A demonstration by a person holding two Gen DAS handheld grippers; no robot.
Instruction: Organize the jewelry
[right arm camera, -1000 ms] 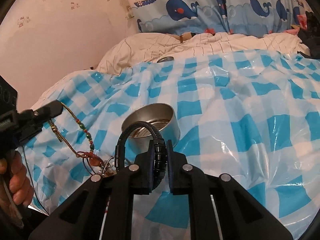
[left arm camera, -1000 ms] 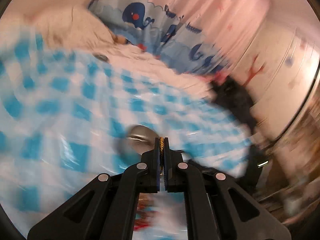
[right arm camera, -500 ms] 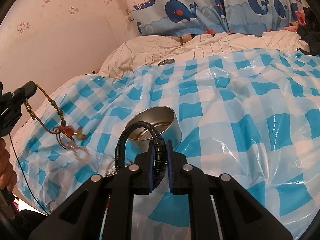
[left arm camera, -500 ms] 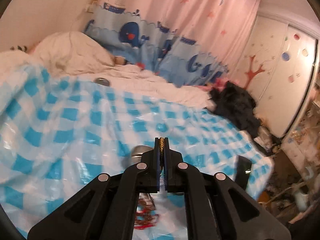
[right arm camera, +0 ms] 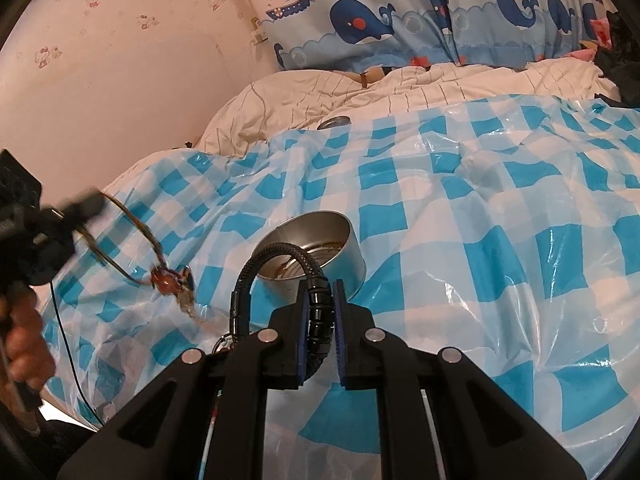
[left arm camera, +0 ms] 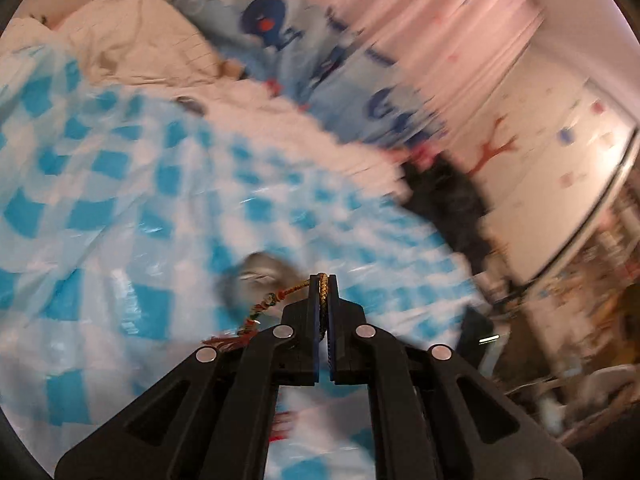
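The right gripper is squeezed tight on a thick black bracelet. The bracelet is a ring standing up on its edge. It curves up from between the jaws, bends over to the left, and comes down again by a little metal ring low on the left. Just behind it sits a round silver tin, open at the top, on a blue and white checked plastic sheet that covers the bed.

Off to the left in the right wrist view, the left gripper is pinched shut on a thin gold cord necklace. The cord hangs down and to the right in a long loop, with a red charm at the bottom, close above the sheet and left of the tin. A hand grips the handle below.

The left wrist view is very blurry. It shows the gold cord squashed between the closed jaws, with a beaded string trailing down to the left. The tin is a grey smudge just past the tips. This view also shows a dark heap at the far side of the bed and a white cupboard with a red coral picture, which the right view does not show.

Farther back lies a white quilt with a small metal lid on it. Behind is a curtain with blue whales. No words can be read anywhere.
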